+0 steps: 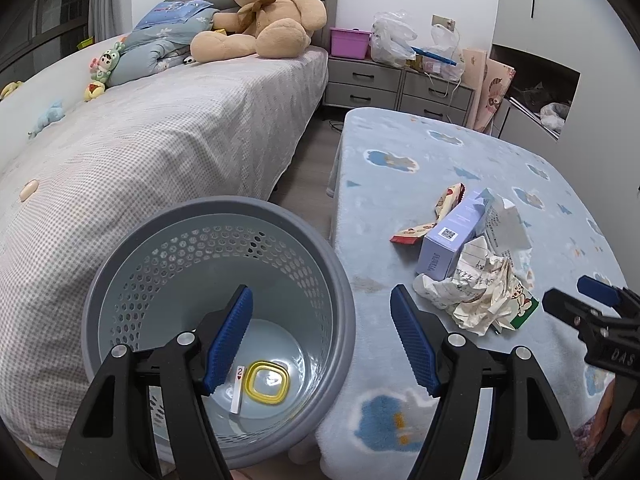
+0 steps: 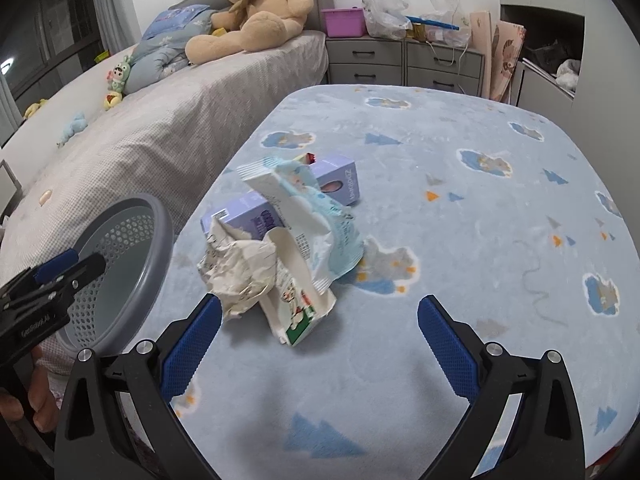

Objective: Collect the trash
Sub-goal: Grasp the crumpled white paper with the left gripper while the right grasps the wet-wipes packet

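A grey perforated trash bin point(image 1: 120, 280) stands between the bed and the table; a yellow ring lid point(image 1: 267, 383) and a playing card point(image 1: 238, 388) lie on its bottom. My left gripper point(image 1: 322, 320) is open and empty above the bin's right rim. On the table lies a trash pile: crumpled paper point(image 2: 236, 264), a purple box point(image 2: 244, 216), a light-blue wrapper point(image 2: 320, 220), a green-and-white carton point(image 2: 298, 316) and a red-and-cream wrapper point(image 1: 444, 204). My right gripper point(image 2: 320, 316) is open and empty just in front of the pile.
The table point(image 2: 460, 220) has a light-blue fleece cover with cloud prints. A bed point(image 1: 160, 140) with a teddy bear point(image 1: 264, 12) and small toys stands at the left. Grey drawers point(image 1: 384, 80) with a pink box and plastic bags stand at the back.
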### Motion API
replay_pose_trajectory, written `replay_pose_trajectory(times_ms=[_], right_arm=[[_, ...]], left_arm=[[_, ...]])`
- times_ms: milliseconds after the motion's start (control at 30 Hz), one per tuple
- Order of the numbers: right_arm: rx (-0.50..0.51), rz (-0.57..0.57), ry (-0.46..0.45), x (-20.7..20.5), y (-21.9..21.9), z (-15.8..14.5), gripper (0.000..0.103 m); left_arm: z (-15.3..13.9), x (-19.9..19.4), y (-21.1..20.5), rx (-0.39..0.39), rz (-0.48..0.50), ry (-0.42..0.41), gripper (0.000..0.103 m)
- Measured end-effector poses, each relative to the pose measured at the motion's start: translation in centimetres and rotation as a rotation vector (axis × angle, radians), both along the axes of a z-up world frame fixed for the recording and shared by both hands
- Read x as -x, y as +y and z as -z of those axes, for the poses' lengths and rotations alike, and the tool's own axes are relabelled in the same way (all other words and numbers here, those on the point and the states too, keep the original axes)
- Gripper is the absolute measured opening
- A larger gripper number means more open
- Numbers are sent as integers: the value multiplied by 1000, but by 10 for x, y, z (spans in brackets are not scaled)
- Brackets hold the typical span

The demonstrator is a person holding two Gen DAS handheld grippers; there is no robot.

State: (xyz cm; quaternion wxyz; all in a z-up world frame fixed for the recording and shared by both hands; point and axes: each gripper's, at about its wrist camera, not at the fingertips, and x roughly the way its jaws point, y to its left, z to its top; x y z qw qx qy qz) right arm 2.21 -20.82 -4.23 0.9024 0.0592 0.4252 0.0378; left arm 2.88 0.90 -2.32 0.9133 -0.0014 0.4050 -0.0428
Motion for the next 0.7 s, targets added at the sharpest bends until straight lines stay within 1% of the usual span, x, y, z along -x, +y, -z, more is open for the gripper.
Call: replay_pose_trajectory(times_ms=[200,400,700], right_arm=[[47,-27,0,-22,-4,0,97],[22,-50,40,-50,-4,14,97],[25,-59,30,-78,1,21,97]], left_arm=[[3,-3,-8,-10,9,8,68],[8,-9,-13,-18,11,25,68],[12,-14,-21,-18,27,38,70]])
